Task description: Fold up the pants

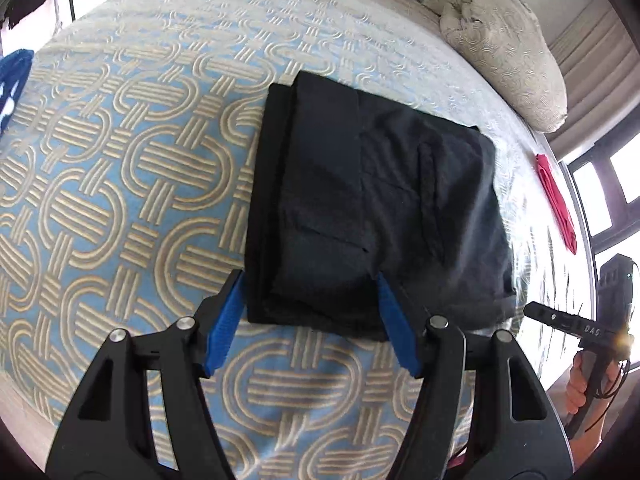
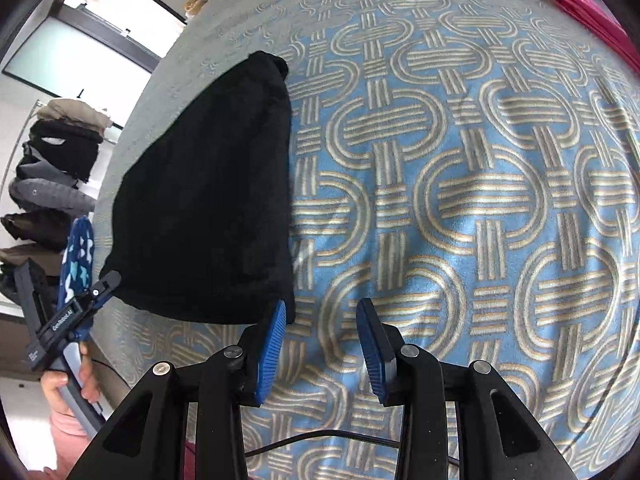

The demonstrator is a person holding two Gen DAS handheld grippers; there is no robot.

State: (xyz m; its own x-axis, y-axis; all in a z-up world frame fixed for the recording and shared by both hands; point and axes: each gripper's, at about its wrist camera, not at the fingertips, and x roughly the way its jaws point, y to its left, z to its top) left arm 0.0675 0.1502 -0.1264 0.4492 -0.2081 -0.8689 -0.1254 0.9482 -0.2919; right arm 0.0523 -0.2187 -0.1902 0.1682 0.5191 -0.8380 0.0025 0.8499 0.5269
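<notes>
The black pants lie folded into a compact rectangle on the blue and beige patterned bedspread. My left gripper is open, its blue-padded fingers straddling the near edge of the fold without closing on it. In the right wrist view the pants lie to the left. My right gripper is open and empty over the bedspread, its left fingertip next to the pants' near right corner. The right gripper also shows at the far right of the left wrist view.
A beige pillow lies at the bed's far right. A red cloth lies near the right edge, also in the right wrist view. A blue patterned cloth and a rack of folded clothes are at the left.
</notes>
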